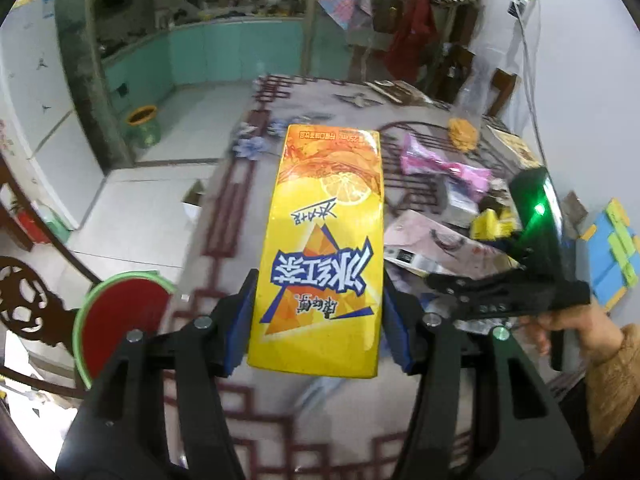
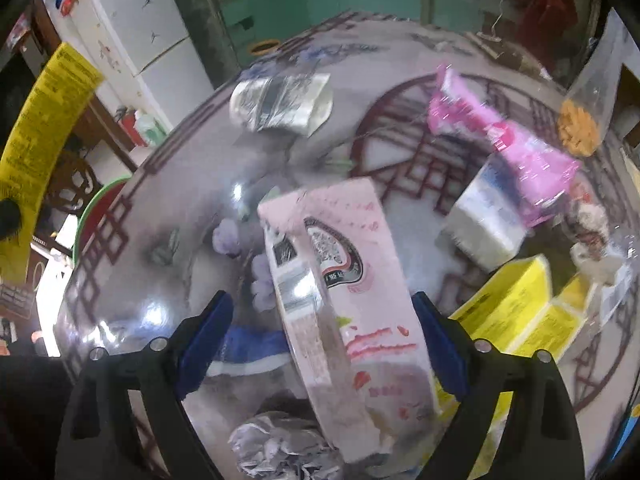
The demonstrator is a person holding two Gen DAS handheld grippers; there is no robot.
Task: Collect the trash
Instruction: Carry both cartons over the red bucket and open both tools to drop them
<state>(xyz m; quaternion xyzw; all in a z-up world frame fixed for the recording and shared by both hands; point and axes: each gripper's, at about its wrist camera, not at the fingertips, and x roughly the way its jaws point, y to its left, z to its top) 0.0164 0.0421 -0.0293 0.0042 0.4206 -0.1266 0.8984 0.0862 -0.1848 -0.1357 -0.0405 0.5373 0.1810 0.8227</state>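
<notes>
My left gripper (image 1: 320, 280) is shut on a yellow iced-tea carton (image 1: 324, 240), blue pads pressed on its two long sides, held up above the patterned table (image 1: 224, 208). The same carton shows at the left edge of the right wrist view (image 2: 44, 132). My right gripper (image 2: 322, 300) is open and points down over a pink carton (image 2: 360, 280) lying on the table. Its right pad is close to the carton's edge, and the left pad stands clear of it. In the left wrist view its black housing (image 1: 536, 240) with a green light is held by a hand (image 1: 568, 328).
Around the pink carton lie a silver foil bag (image 2: 280, 104), a pink wrapper (image 2: 500, 136), a white box (image 2: 488, 216), yellow cartons (image 2: 516, 304), crumpled grey paper (image 2: 280, 448) and a clear snack bag (image 2: 580, 128). A red basin with a green rim (image 1: 120, 320) sits beyond the table's left edge.
</notes>
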